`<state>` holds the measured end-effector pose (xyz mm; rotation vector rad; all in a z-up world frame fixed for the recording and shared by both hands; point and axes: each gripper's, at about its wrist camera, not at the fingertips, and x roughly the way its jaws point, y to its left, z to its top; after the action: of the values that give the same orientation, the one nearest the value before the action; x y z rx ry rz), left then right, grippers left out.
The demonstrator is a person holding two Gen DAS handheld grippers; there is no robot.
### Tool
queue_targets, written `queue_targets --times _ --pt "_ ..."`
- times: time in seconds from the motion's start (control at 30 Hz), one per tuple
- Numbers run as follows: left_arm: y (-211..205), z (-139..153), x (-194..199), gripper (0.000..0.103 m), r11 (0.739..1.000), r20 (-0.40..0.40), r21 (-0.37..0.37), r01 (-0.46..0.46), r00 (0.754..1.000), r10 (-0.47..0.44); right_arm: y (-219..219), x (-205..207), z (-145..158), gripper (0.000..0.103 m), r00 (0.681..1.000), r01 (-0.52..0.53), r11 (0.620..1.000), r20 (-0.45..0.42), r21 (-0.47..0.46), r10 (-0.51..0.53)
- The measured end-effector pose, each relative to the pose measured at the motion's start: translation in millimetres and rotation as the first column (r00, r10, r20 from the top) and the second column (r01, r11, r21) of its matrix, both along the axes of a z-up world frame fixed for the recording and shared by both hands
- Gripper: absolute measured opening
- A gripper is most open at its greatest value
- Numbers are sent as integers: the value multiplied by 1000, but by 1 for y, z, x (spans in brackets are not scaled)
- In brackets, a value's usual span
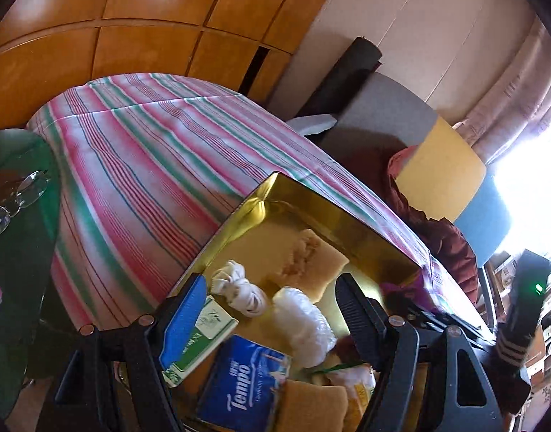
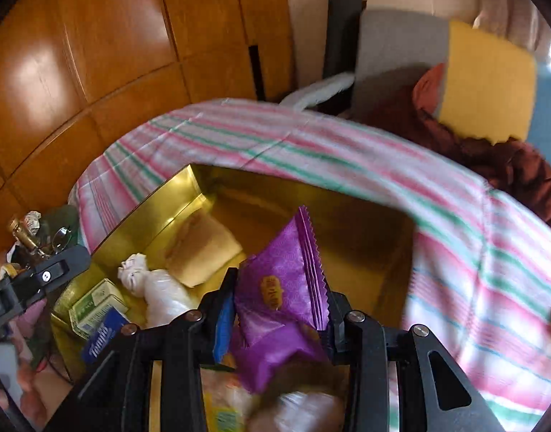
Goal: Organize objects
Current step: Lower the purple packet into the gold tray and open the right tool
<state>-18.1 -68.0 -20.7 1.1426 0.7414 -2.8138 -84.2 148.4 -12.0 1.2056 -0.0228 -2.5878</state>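
An open gold box (image 1: 217,230) sits on a striped cloth. Inside lie a blue Tempo tissue pack (image 1: 243,385), a green-and-white carton (image 1: 199,331), a knotted white bag (image 1: 239,288), a white bubbly packet (image 1: 304,324) and a tan sponge (image 1: 307,259). My left gripper (image 1: 271,300) hangs open over these items, holding nothing. My right gripper (image 2: 279,311) is shut on a purple snack packet (image 2: 282,284), which it holds above the gold box (image 2: 156,212). The packet's crimped end points up and away from me. Blurred wrapped items lie under the right gripper.
The striped pink-and-green cloth (image 1: 149,165) covers the surface around the box. Glasses (image 1: 27,190) lie on a green glass table at the left. Orange wooden cabinet doors (image 1: 149,36) stand behind. A yellow-backed chair (image 1: 441,172) and a maroon jacket (image 1: 451,244) are at the right.
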Motion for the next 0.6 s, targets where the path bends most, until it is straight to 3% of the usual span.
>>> queue_targets --times 0.2,0.27,0.33,0.6 --pt "4 -2 2 75 1000 1 3 24 1000 -24 -15 -20 -20 42 992 2 995 126 -102 11" --pt "7 -2 1 75 1000 3 0 30 1000 -30 -15 -21 -24 51 990 14 992 143 -124 4" --pt "9 -1 2 75 999 0 0 35 999 -35 -12 -17 -22 60 991 33 989 131 -144 -14" --pt "19 -3 2 75 998 9 -10 64 998 -64 18 12 -4 65 995 90 979 64 -180 -80"
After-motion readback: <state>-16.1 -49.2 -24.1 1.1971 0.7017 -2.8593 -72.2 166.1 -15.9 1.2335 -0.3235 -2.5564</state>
